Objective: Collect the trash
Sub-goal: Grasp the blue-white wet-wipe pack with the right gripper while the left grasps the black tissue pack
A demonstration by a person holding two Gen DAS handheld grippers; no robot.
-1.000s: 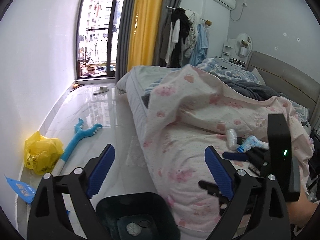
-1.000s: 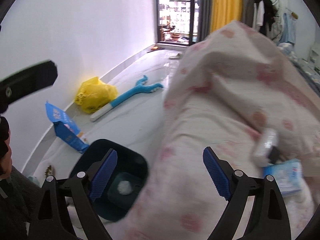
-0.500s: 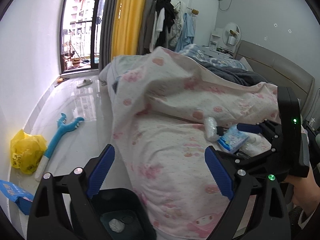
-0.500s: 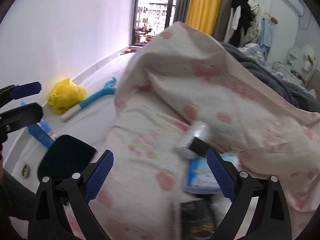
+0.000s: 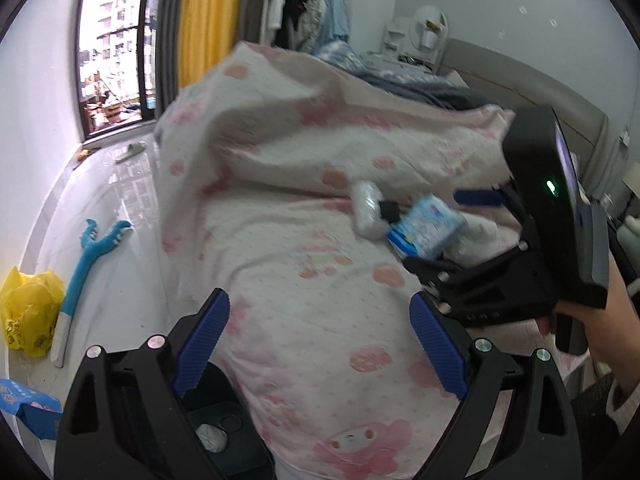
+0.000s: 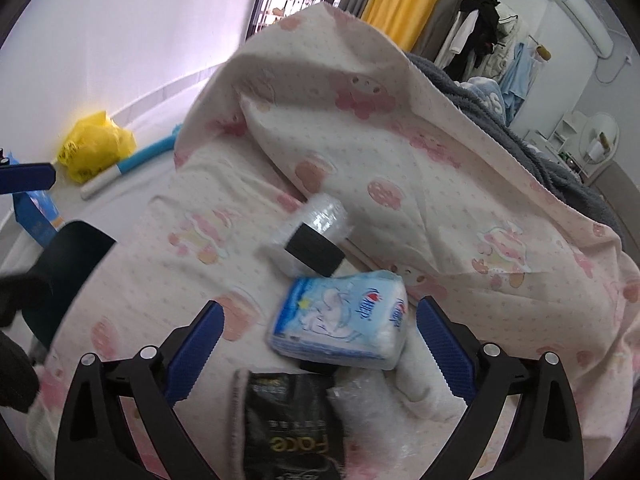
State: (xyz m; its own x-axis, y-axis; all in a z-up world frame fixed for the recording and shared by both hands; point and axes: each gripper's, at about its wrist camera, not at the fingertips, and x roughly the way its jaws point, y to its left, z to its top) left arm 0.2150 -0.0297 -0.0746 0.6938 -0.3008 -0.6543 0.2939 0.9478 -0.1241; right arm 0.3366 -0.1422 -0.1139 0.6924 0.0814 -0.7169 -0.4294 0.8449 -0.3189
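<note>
A blue-and-white tissue pack (image 6: 340, 320) lies on the pink-patterned quilt (image 6: 440, 184), between the open jaws of my right gripper (image 6: 320, 344). A black packet (image 6: 292, 428), crumpled clear plastic (image 6: 368, 408) and a white roll with a black band (image 6: 312, 236) lie around it. In the left wrist view the tissue pack (image 5: 426, 226) and roll (image 5: 368, 208) sit beside the right gripper (image 5: 460, 232). My left gripper (image 5: 320, 344) is open and empty above a dark bin (image 5: 224, 436) holding a crumpled wad (image 5: 212, 438).
On the floor lie a yellow plastic bag (image 5: 28, 312), a blue long-handled toy (image 5: 86, 264) and a blue carton (image 5: 28, 404). The bin (image 6: 68, 264) stands against the bed's side. Clothes hang at the back (image 5: 296, 4). A window door is far left.
Both grippers have moved from over the bin toward the bed. The right gripper has come close to the tissue pack, which now sits between its jaws.
</note>
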